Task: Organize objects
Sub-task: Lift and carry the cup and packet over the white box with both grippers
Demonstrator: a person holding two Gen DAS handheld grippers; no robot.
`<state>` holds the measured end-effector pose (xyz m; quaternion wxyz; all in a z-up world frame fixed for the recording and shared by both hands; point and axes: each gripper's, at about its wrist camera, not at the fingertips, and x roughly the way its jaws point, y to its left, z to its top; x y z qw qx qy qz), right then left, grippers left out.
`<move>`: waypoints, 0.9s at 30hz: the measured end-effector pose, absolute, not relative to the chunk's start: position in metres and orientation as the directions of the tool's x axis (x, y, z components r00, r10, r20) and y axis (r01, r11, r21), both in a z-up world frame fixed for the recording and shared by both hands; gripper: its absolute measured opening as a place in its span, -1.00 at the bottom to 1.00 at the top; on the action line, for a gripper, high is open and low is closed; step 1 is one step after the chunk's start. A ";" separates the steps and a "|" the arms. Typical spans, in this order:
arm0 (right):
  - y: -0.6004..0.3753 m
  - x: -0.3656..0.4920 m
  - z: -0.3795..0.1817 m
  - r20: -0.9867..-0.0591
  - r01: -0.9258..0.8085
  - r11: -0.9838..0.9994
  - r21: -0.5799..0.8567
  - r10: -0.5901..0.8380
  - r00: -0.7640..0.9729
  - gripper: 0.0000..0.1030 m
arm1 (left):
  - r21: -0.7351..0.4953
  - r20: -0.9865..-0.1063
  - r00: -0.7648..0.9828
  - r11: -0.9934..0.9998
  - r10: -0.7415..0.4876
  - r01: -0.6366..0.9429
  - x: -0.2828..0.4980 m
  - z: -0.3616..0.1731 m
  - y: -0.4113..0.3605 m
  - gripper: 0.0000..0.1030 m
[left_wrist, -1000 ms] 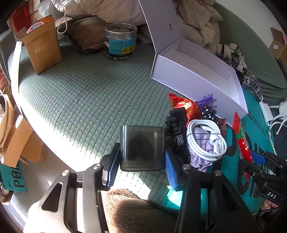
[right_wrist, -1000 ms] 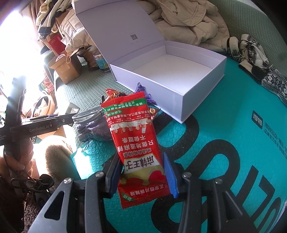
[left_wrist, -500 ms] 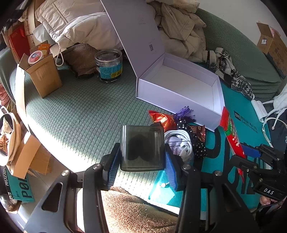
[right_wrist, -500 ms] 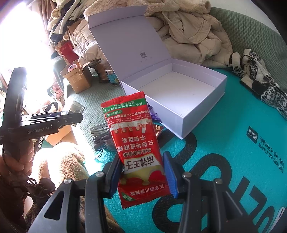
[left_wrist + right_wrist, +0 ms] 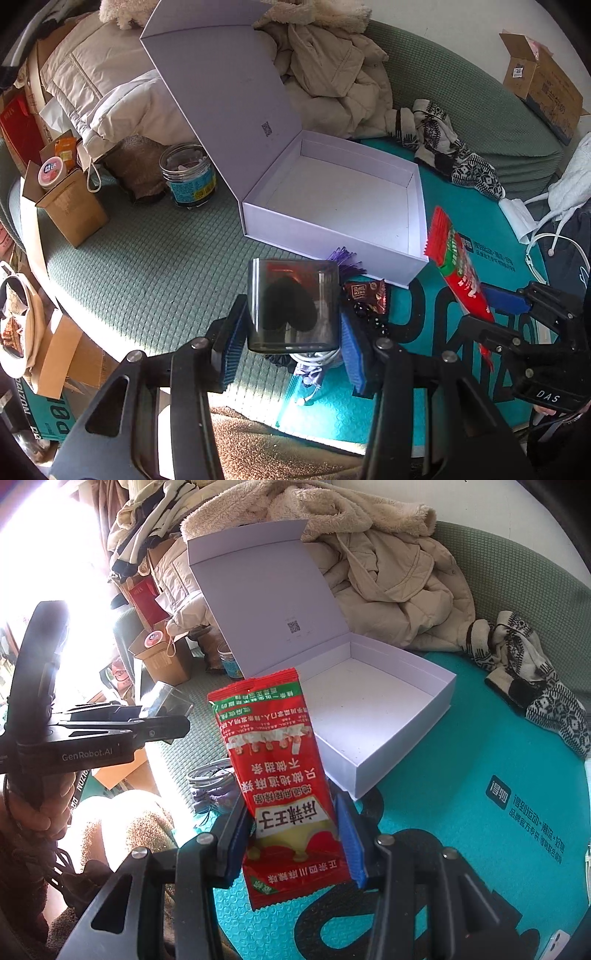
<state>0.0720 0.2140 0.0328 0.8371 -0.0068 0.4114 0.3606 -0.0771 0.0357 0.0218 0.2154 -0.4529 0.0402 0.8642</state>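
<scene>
Left wrist view: my left hand-held gripper [image 5: 293,334] clamps a smoky clear box [image 5: 293,304], with the open white box [image 5: 343,206] ahead of it. Right wrist view: my right hand-held gripper [image 5: 295,840] pinches a red snack packet [image 5: 275,771]; the white box [image 5: 373,712] lies just beyond.

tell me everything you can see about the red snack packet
The red snack packet is a flat, glossy foil pouch with green bands, white Chinese print and crimped ends. It is held off the teal mat, its far end toward the open white box, clamped near its lower end between the right gripper fingers.
</scene>
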 end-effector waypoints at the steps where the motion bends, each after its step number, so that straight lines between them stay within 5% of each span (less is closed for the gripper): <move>1: 0.213 0.074 0.034 -0.692 -0.608 0.741 0.287 0.599 0.403 -0.13 | -0.125 -0.799 -0.496 -0.901 0.340 -0.416 -0.079 0.024 0.039 -0.14; 27: 0.215 0.161 0.049 -0.683 -0.559 0.800 0.221 0.536 0.497 -0.13 | -0.067 -0.821 -0.435 -0.818 0.370 -0.571 -0.152 0.042 0.137 -0.14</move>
